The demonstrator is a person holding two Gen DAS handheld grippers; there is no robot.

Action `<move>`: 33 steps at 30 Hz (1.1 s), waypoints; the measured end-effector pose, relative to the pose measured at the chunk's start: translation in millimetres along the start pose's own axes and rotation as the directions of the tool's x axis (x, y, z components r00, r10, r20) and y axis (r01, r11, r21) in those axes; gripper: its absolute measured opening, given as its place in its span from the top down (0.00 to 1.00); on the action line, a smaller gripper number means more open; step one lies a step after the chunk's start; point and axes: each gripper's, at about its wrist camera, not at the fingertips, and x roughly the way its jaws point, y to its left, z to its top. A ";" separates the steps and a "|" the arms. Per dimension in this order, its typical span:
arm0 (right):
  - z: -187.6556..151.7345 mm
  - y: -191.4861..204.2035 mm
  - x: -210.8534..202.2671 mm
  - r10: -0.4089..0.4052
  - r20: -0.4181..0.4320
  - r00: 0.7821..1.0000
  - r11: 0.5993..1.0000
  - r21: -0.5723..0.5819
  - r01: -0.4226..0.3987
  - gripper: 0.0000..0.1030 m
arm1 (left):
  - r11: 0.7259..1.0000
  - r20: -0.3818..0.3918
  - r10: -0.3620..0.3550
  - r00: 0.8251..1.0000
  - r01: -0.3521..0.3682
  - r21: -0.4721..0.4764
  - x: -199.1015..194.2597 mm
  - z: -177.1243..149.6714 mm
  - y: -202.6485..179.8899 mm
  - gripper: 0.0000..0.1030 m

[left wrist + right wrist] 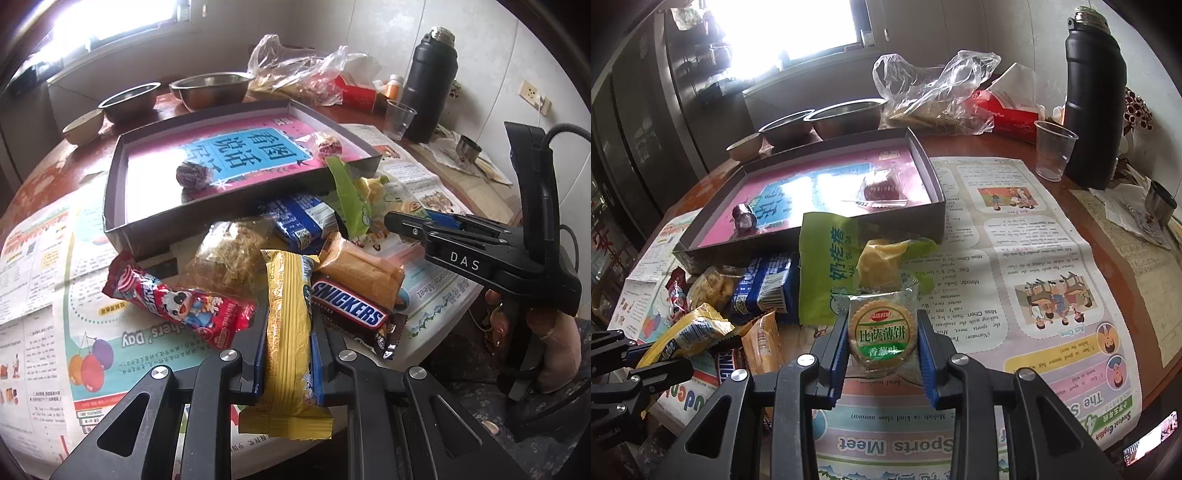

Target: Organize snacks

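my left gripper is clamped on the yellow snack bar, beside the snickers bar in the pile just in front of the shallow box. my right gripper pinches a round cracker packet over the newspaper.

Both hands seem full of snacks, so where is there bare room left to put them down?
The box tray is mostly bare: only two wrapped candies lie in it, with open floor between them. The newspaper right of the snack pile, toward the plastic cup, is also free. It is crowded just in front of the tray's near wall.
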 end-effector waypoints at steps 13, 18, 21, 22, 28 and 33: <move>7.8 1.3 -17.6 0.022 0.062 0.998 1.000 -0.005 -0.022 0.67 | 0.997 0.085 0.030 0.996 -0.024 -0.071 -19.7 27.5 16.0 0.81; 10.0 4.4 -21.1 0.026 0.072 0.997 1.000 -0.013 -0.025 0.67 | 0.995 0.114 0.043 0.992 -0.033 -0.091 -26.1 38.1 20.6 0.81; 12.7 5.4 -24.2 0.032 0.082 0.996 0.999 -0.011 -0.031 0.67 | 0.994 0.131 0.055 0.990 -0.042 -0.103 -28.9 45.5 22.6 0.81; 13.8 5.6 -25.4 0.033 0.086 0.996 0.999 -0.011 -0.032 0.67 | 0.993 0.137 0.060 0.989 -0.046 -0.106 -29.9 47.4 23.1 0.81; 26.2 10.1 -35.0 0.048 0.122 0.991 0.999 -0.019 -0.046 0.67 | 0.991 0.156 0.066 0.986 -0.047 -0.124 -31.6 57.2 25.1 0.81; 39.8 18.1 -40.8 0.064 0.152 0.986 0.998 -0.034 -0.060 0.67 | 0.989 0.179 0.078 0.981 -0.053 -0.139 -34.0 65.4 28.7 0.81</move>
